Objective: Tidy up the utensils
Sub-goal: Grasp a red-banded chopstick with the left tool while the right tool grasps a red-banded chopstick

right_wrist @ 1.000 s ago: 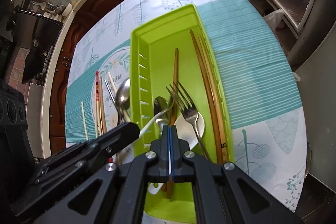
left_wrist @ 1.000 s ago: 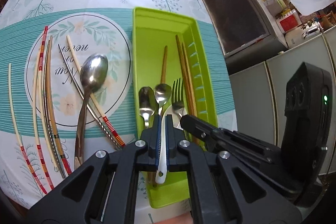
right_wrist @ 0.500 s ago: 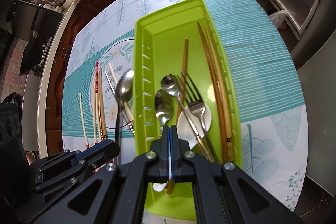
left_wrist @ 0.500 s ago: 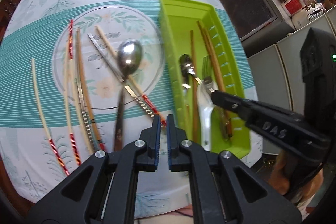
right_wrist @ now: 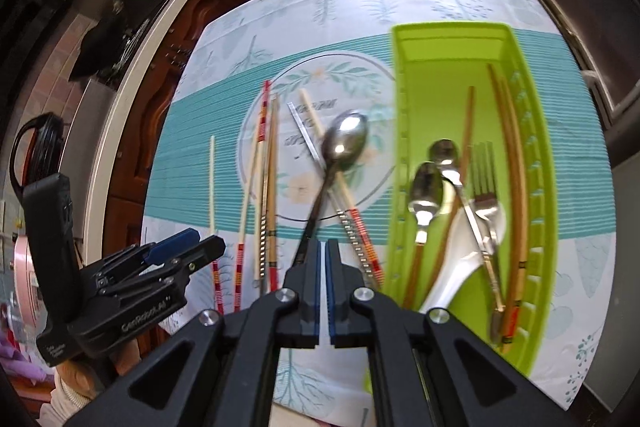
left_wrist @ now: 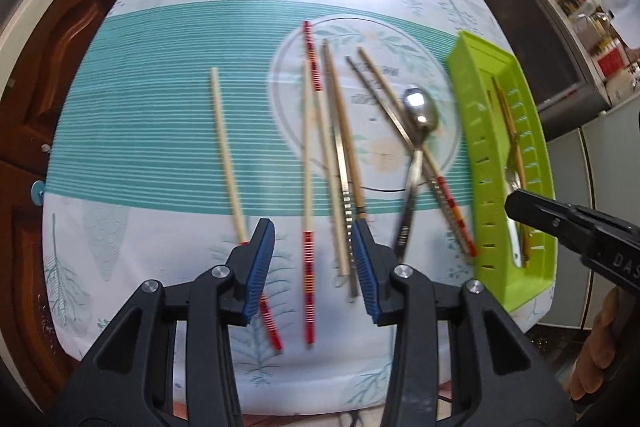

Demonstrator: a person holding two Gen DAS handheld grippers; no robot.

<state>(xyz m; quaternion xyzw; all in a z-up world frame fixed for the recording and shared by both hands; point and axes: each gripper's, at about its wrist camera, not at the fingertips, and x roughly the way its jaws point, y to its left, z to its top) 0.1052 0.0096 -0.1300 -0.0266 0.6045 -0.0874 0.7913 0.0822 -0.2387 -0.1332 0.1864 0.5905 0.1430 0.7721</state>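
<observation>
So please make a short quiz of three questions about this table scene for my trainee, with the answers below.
1. True or false: the fork lies inside the green tray.
2. Where is the large spoon? A) in the tray B) on the tablecloth, across chopsticks C) between the jaws of the left gripper
3. Fill in: the handle of the white spoon lies ____ the fork's handle.

Key: 1 true; 2 B; 3 under.
</observation>
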